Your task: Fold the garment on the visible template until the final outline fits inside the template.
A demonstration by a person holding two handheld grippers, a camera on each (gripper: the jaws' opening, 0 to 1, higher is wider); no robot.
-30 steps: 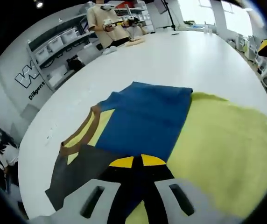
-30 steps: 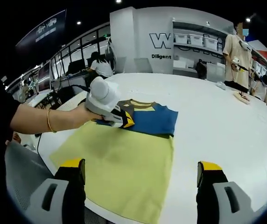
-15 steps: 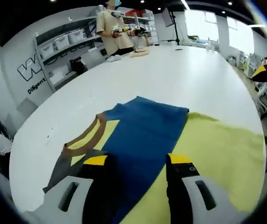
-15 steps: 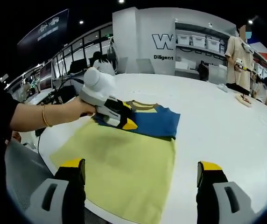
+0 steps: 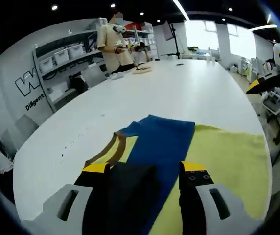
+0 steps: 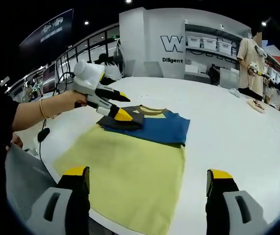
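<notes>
The folded garment (image 6: 154, 126) is blue with a yellow and brown collar and a dark grey sleeve. It lies at the far end of the yellow template (image 6: 130, 166), partly on the white table (image 6: 238, 132). A hand holds my left gripper (image 6: 122, 105) open just above the grey sleeve, gripping nothing. In the left gripper view the garment (image 5: 162, 142) lies past the open left gripper (image 5: 145, 169), with the template (image 5: 228, 161) to its right. My right gripper (image 6: 147, 174) stands open over the template's near edge, and it also appears as the right gripper (image 5: 274, 103) at the far right.
A person (image 6: 247, 58) stands at the table's far side beside a wooden item (image 6: 255, 102). Shelves with bins (image 6: 208, 44) line the back wall. A grey chair (image 6: 25, 181) sits by the near table edge.
The left gripper, shut on the garment's sleeve a second ago, has opened, let the fabric go and lifted up and back. The right gripper has stayed still.
</notes>
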